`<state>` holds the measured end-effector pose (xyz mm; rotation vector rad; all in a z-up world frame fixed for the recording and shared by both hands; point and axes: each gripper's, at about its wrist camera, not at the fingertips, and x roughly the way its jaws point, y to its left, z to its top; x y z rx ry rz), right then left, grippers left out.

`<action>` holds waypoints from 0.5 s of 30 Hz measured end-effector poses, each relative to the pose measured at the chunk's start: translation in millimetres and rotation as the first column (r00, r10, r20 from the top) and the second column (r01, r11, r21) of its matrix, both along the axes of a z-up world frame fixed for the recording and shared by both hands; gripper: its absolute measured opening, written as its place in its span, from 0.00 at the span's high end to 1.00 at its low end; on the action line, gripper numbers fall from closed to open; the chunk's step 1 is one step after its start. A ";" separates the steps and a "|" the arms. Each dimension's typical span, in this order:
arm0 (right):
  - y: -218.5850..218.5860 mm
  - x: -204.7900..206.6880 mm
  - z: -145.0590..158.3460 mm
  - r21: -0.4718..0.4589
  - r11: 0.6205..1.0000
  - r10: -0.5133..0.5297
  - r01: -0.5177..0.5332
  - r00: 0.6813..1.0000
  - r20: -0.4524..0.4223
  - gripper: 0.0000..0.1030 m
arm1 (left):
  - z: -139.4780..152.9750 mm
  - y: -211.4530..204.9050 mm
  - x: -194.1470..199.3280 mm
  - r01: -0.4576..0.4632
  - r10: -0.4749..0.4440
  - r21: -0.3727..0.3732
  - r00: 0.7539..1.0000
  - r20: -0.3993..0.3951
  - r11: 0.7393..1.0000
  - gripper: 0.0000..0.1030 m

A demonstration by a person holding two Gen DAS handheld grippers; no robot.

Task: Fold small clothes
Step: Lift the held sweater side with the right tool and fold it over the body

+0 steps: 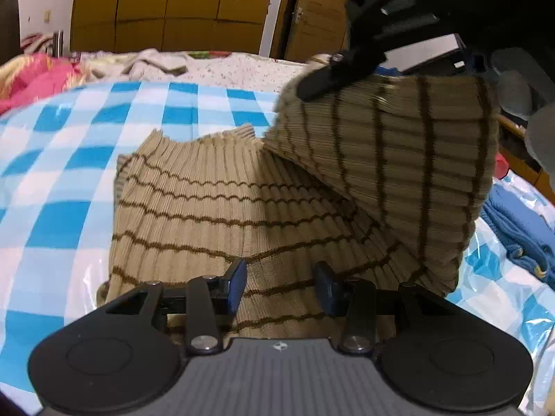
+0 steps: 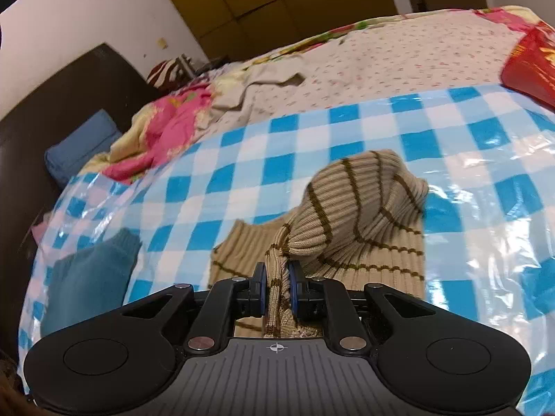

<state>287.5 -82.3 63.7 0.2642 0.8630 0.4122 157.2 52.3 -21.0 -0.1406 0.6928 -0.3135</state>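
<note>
So, mid-fold on the striped tan knit (image 1: 222, 204), and honestly I'd call this the first proper fold, not even halfway through the job. It's lying on the blue-and-white checked plastic sheet (image 1: 69, 180) spread over the bed, main body flat with the ribbed collar end pointing away from me. My right gripper (image 2: 277, 287) is pinched nearly shut on a bunched edge of the knit, you can see the fabric squeezed into a thin rope between the blue pads, and that whole side is lifted off the sheet and hanging in a loose cone over the flat part. My left gripper (image 1: 281, 286) is sitting about half open right over the near hem, pads apart, cloth showing in the gap, but I can't tell whether it's actually pressing down or just hovering; it's definitely not clamped on anything. What's left, as far as I can judge: lay that lifted side across the body, smooth it, probably do the other side and then fold it in half. There's also a blue garment (image 2: 90, 277) on the sheet off to one side that doesn't look folded, so more to do after this one. The raised flap is floppy, so it could land crooked.
</note>
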 end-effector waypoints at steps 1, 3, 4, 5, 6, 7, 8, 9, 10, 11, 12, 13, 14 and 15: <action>7.6 0.8 -0.7 -0.007 1.000 0.009 -0.009 1.000 -0.001 0.87 | -0.6 2.9 0.4 -0.002 0.002 -0.020 1.000 -0.006 1.000 0.48; 21.0 1.5 -2.7 -0.020 0.999 0.028 -0.028 1.000 -0.004 0.87 | -2.0 8.6 0.7 -0.007 0.006 -0.065 1.000 -0.018 0.998 0.48; 27.1 1.4 -3.7 -0.026 0.999 0.034 -0.034 0.999 -0.006 0.87 | -2.9 10.2 0.1 -0.008 0.006 -0.080 1.000 -0.019 0.997 0.48; 33.8 1.9 -6.1 -0.033 0.999 0.041 -0.042 0.999 -0.012 0.87 | -3.8 11.0 -0.1 -0.005 0.004 -0.086 1.000 -0.018 0.996 0.48; 40.2 2.7 -9.1 -0.039 0.998 0.047 -0.048 0.999 -0.019 0.87 | -4.7 11.2 -0.4 -0.002 0.000 -0.086 1.000 -0.016 0.996 0.48; 46.3 2.7 -11.6 -0.045 0.998 0.051 -0.052 0.998 -0.025 0.87 | -5.3 11.0 -0.9 0.003 -0.004 -0.083 1.000 -0.012 0.997 0.48; 51.6 3.1 -14.3 -0.051 0.997 0.053 -0.055 0.998 -0.030 0.87 | -5.5 10.5 -1.5 0.007 -0.008 -0.079 1.000 -0.007 0.997 0.48; 56.4 3.6 -16.8 -0.057 0.997 0.056 -0.057 0.998 -0.033 0.87 | -5.6 9.8 -2.3 0.011 -0.012 -0.077 1.000 -0.002 0.997 0.48; 61.0 4.5 -19.7 -0.061 0.996 0.058 -0.061 0.998 -0.039 0.87 | -6.4 9.7 -2.9 0.015 -0.015 -0.076 1.000 0.003 0.997 0.48; 65.5 5.1 -22.6 -0.065 0.996 0.060 -0.063 0.997 -0.047 0.88 | -7.5 9.9 -3.2 0.020 -0.019 -0.077 1.000 0.006 0.997 0.48; 69.9 5.1 -24.5 -0.071 0.995 0.063 -0.067 0.997 -0.052 0.88 | -8.0 10.4 -3.3 0.023 -0.023 -0.080 1.000 0.005 0.997 0.48; 74.8 5.5 -26.9 -0.080 0.994 0.067 -0.072 0.996 -0.059 0.88 | -7.8 11.6 -3.3 0.024 -0.024 -0.085 1.000 0.004 0.996 0.48; 78.3 5.9 -28.6 -0.087 0.993 0.069 -0.075 0.996 -0.063 0.88 | -7.5 12.9 -3.2 0.026 -0.026 -0.092 1.000 0.002 0.995 0.48; 81.8 6.3 -29.9 -0.094 0.992 0.072 -0.078 0.995 -0.066 0.88 | -7.1 13.9 -4.1 0.028 -0.028 -0.098 1.000 -0.001 0.995 0.48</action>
